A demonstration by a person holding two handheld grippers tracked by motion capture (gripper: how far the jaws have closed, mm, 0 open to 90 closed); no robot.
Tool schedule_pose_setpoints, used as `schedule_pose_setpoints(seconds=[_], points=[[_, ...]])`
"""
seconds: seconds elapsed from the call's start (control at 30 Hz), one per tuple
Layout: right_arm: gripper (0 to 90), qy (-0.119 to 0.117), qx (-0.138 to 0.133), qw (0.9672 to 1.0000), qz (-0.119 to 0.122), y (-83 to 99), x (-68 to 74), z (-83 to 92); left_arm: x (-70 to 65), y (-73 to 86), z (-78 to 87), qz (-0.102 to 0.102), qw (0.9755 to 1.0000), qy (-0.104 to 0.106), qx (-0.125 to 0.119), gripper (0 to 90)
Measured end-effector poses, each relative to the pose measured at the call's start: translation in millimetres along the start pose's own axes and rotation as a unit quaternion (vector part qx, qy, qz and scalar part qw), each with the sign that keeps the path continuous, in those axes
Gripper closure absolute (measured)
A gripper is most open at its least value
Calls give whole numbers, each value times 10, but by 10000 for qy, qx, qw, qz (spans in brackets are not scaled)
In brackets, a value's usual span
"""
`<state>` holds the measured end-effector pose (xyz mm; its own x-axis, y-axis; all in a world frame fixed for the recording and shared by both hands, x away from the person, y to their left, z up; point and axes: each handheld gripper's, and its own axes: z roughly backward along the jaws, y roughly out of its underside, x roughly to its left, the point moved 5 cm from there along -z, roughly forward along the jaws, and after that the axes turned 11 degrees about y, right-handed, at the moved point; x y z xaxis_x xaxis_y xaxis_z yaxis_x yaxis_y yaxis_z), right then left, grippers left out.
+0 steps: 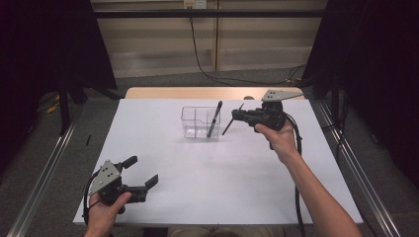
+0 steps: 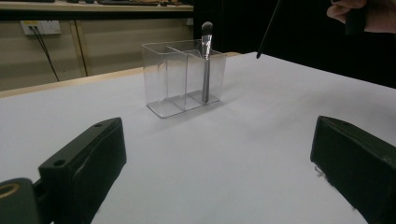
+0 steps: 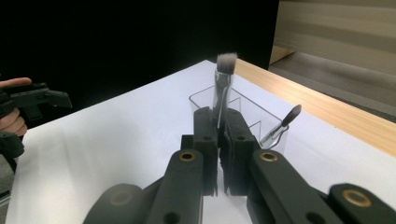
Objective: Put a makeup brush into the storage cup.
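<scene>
A clear plastic organizer [image 1: 197, 123] with several compartments stands at the middle rear of the white table [image 1: 207, 173]. One dark makeup brush [image 1: 214, 119] leans upright in its right compartment, bristles up [image 2: 206, 60]. My right gripper [image 1: 236, 116] hovers just right of the organizer, shut on a second brush [image 1: 231, 121] that hangs tilted, handle down. In the right gripper view the jaws pinch that brush [image 3: 224, 77] above the organizer [image 3: 254, 116]. My left gripper [image 1: 142, 171] rests near the front left corner, open, nothing between its fingers [image 2: 88, 168].
A wooden strip [image 1: 197, 92] runs along the table's far edge. Black curtains hang on both sides, and a cable [image 1: 207, 69] trails over the floor behind. Metal rails [image 1: 44, 173] flank the table.
</scene>
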<state>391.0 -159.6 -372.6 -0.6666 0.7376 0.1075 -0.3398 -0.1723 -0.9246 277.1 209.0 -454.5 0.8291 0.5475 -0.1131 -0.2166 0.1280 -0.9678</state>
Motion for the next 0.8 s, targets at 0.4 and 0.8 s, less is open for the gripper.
schedule_pose_setpoints(seconds=[0.4, 0.8], points=[[857, 104, -58, 9999, -24, -157, -91, -142, 1, -1, 18, 22, 10000, 40, -1, 35], [857, 153, -73, 9998, -66, -281, -157, -296, 23, -2, 10, 11, 10000, -44, 21, 28]])
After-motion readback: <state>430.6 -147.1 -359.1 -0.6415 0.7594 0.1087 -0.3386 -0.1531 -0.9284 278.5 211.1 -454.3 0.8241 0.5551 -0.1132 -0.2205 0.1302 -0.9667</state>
